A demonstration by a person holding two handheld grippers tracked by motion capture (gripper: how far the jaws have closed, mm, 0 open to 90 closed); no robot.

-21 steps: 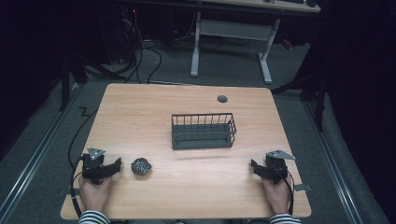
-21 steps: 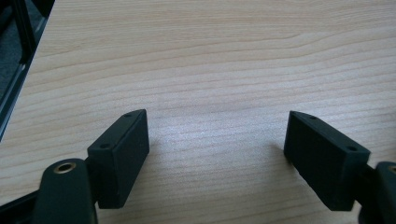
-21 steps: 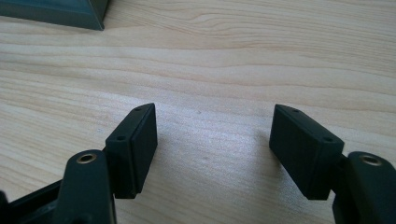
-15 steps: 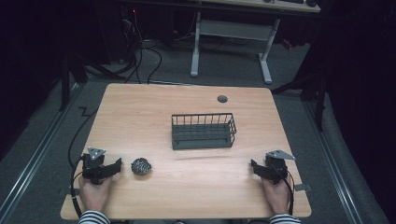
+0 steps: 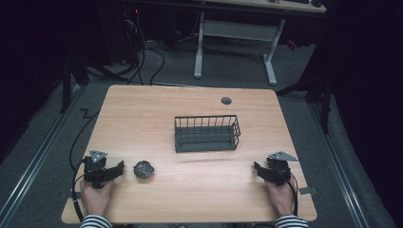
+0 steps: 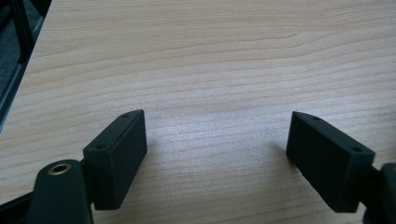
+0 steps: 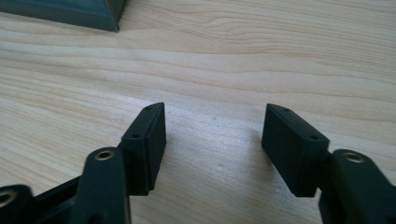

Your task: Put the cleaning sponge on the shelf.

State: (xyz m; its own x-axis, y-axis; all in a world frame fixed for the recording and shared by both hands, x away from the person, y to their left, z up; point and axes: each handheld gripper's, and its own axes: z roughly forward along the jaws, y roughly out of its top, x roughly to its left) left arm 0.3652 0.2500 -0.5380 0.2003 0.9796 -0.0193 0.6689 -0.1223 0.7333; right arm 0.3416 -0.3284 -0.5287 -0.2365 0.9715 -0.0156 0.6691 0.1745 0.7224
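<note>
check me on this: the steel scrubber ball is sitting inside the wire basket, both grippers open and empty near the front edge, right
Not quite. The scrubber ball is not in the wire basket; it lies on the bare table, just beside the left gripper, as the high view shows. The rest holds: the left gripper and the right gripper are open and empty near the front edge.

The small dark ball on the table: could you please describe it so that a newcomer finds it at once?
On the wooden table, look along the near edge, just beside the left gripper. The ball is small, round and steel-grey, unlike the rectangular wire basket farther back.
</note>
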